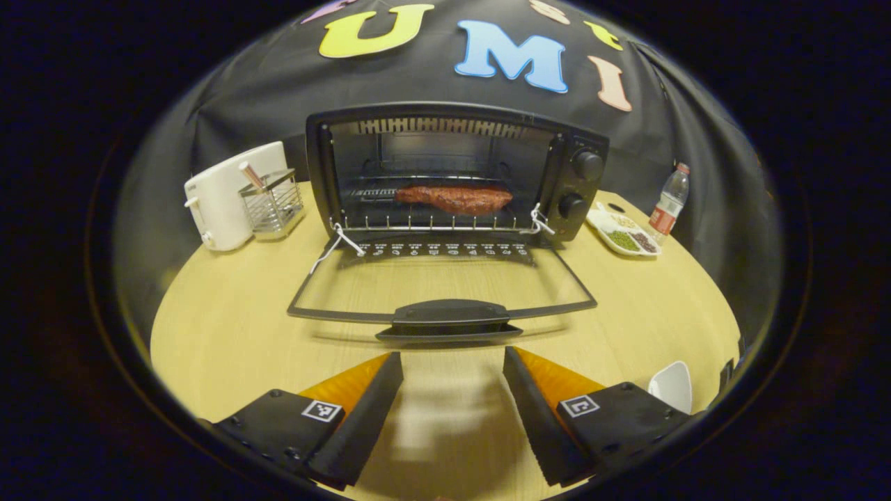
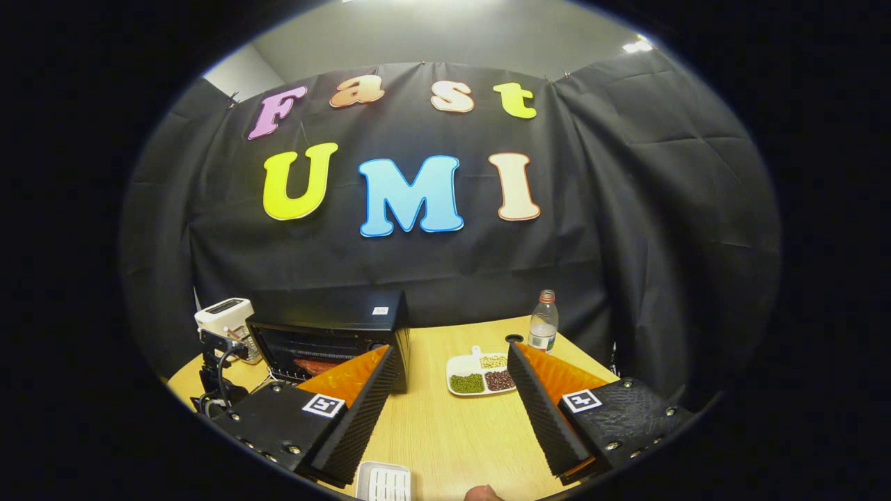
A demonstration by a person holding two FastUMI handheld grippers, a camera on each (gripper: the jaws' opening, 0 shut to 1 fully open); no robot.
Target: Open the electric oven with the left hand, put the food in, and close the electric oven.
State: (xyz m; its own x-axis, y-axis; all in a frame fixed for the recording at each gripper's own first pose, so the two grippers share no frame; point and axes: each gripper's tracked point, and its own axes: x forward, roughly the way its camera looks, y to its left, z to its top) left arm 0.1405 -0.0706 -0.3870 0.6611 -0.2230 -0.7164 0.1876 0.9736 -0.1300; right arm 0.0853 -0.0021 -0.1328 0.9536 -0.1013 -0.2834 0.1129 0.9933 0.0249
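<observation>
Electric oven (image 1: pixel 452 174) sits on the round wooden table (image 1: pixel 230 334), door (image 1: pixel 445 289) dropped fully open and lying flat toward the camera. Inside, a slab of reddish meat (image 1: pixel 456 198) rests on the wire rack, about mid-height. Left gripper (image 1: pixel 452 410) hovers low over the table just in front of the door handle (image 1: pixel 449 313), fingers spread apart, holding nothing. Left of the oven: white toaster (image 1: pixel 219 198) with a wire utensil holder (image 1: pixel 273 202) beside it, a stick-like item standing in it. Right of the oven: white divided dish (image 1: pixel 619 233) with green, dark and pale beans in separate sections, plastic bottle (image 1: pixel 669 202) just behind. Right gripper (image 2: pixel 452 410) is raised over the table, fingers wide apart, empty; a white ribbed tray (image 2: pixel 384 481) lies below it.
</observation>
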